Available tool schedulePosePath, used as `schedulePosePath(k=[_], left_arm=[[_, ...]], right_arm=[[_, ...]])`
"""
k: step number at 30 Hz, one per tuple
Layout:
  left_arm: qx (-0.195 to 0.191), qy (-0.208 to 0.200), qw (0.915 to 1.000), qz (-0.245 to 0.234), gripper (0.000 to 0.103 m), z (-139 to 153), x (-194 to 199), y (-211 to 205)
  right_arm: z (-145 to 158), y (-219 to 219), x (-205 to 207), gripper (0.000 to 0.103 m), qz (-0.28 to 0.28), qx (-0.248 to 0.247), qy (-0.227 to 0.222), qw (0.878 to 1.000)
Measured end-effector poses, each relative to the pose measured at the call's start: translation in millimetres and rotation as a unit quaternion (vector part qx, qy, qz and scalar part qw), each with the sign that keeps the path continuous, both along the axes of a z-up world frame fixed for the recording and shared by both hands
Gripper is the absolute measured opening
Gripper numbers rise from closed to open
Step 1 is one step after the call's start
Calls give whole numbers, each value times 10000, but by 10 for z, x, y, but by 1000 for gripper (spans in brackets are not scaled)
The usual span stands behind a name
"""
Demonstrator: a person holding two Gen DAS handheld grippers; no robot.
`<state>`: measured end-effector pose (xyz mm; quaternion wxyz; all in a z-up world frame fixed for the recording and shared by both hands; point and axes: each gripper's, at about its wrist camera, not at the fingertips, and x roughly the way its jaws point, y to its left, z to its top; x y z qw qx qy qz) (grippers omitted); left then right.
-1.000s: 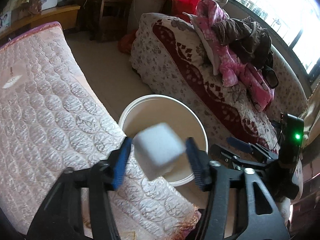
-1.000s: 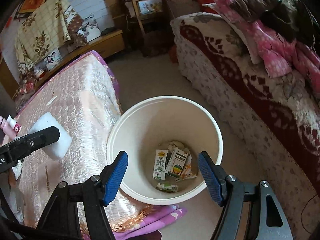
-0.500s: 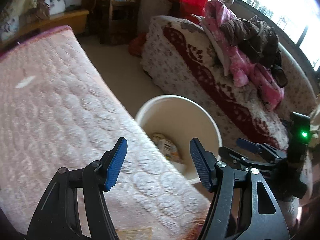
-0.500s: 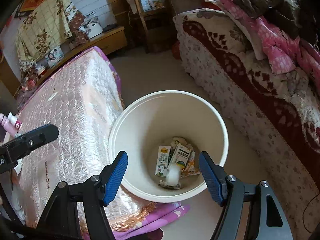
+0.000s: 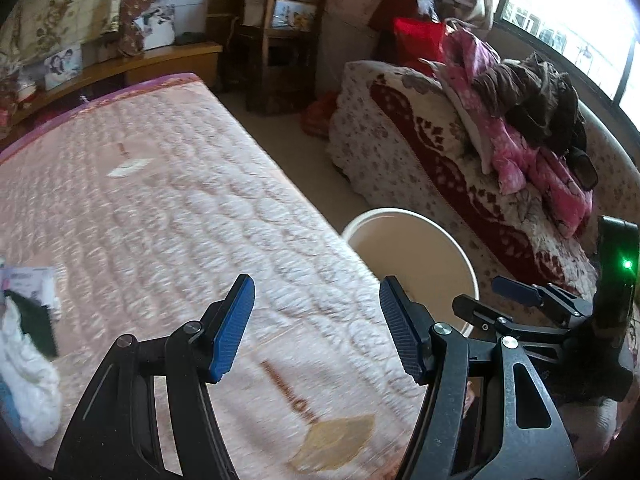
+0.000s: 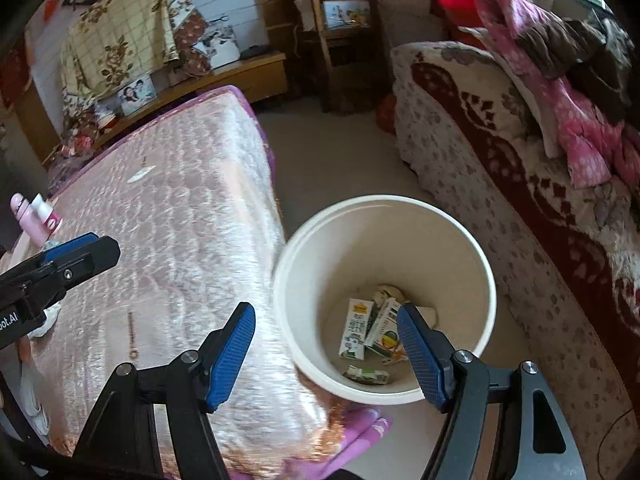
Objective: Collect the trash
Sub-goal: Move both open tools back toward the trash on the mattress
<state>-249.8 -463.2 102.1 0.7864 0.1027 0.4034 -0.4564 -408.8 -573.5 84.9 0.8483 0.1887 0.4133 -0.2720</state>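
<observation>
My left gripper (image 5: 316,292) stands open and empty over the pink quilted mattress (image 5: 180,208). At the left edge of the left wrist view lie a crumpled white wad (image 5: 24,372), a dark green piece (image 5: 34,320) and a pale packet (image 5: 28,280). The white bin (image 5: 460,252) stands on the floor beside the mattress. My right gripper (image 6: 324,332) is open and empty above the near rim of the bin (image 6: 400,204). Inside the bin lie several small cartons (image 6: 356,328). The left gripper (image 6: 80,250) shows at the left of the right wrist view.
A sofa with a red-patterned cover (image 6: 520,184) and piled clothes (image 5: 520,120) runs along the right of the bin. A pink bottle (image 6: 36,216) stands on the mattress at the left. A wooden shelf (image 5: 280,40) and a low cabinet (image 6: 240,72) stand at the back.
A white block that was between my left gripper's jaws has dropped into the bin. The left gripper has swung left from the bin to over the mattress. The right gripper has shifted left too.
</observation>
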Motion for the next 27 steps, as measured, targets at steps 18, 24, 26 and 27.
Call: schedulePosePath(k=[18, 24, 26, 27], left_arm=[[8, -274, 9935, 1106, 64, 136, 360, 1279], [-5, -307, 9895, 1410, 64, 172, 457, 1675], [-18, -293, 9880, 1519, 64, 181, 501, 1844], [-12, -282, 9871, 1579, 64, 184, 529, 1937]], right_arm=[[153, 874, 753, 71, 945, -38, -116, 9954], [155, 1213, 1012, 71, 1340, -128, -104, 9909], [147, 1327, 1090, 71, 1504, -112, -103, 9885], [141, 1374, 1125, 71, 1577, -101, -97, 9874]])
